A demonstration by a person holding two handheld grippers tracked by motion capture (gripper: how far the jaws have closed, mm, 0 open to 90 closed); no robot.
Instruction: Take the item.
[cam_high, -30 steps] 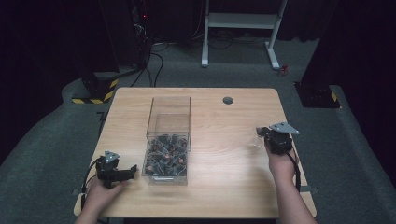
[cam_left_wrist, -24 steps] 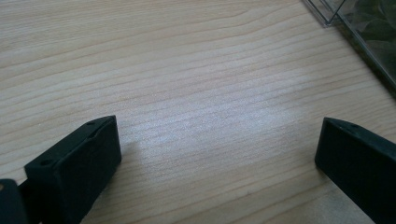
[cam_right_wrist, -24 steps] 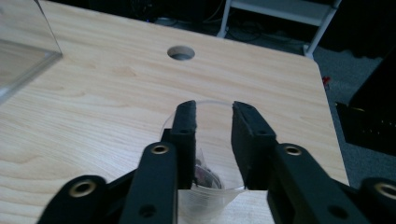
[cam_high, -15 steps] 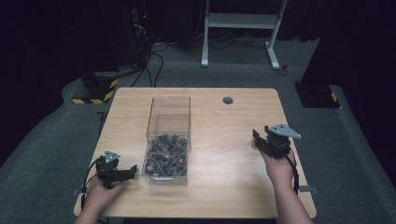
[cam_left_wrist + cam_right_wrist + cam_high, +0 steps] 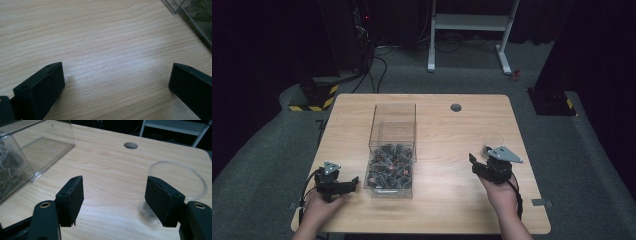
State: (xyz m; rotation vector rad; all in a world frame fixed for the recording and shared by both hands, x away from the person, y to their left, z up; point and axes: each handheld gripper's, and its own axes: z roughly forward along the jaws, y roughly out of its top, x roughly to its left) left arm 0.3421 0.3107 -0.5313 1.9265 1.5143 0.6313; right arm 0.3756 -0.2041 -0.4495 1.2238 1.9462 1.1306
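Two grippers sit low over a light wooden table (image 5: 442, 125), one at each near corner, with a clear plastic bin (image 5: 393, 145) between them. That bin is a long, open-topped box lying lengthwise away from the person; its near end is heaped with small dark parts (image 5: 389, 167), some showing reddish spots, and its far end is bare. On the person's left, the left gripper (image 5: 347, 182) points toward the near end of the bin and lies just beside its wall, held in a hand (image 5: 319, 207) at the table's front edge. From the left gripper view its jaws stand wide apart over bare wood with nothing between them, and a corner of the bin (image 5: 192, 15) shows at the upper right. On the other side, the right gripper (image 5: 479, 167) is well apart from the bin, its jaws spread wide and holding nothing. A clear plastic cup (image 5: 177, 185) stands upright on the table just beyond it; in the right gripper view the cup lies behind the right-hand jaw, whether touching I cannot tell. Farther back, a round cable hole (image 5: 130, 145) is set in the tabletop.
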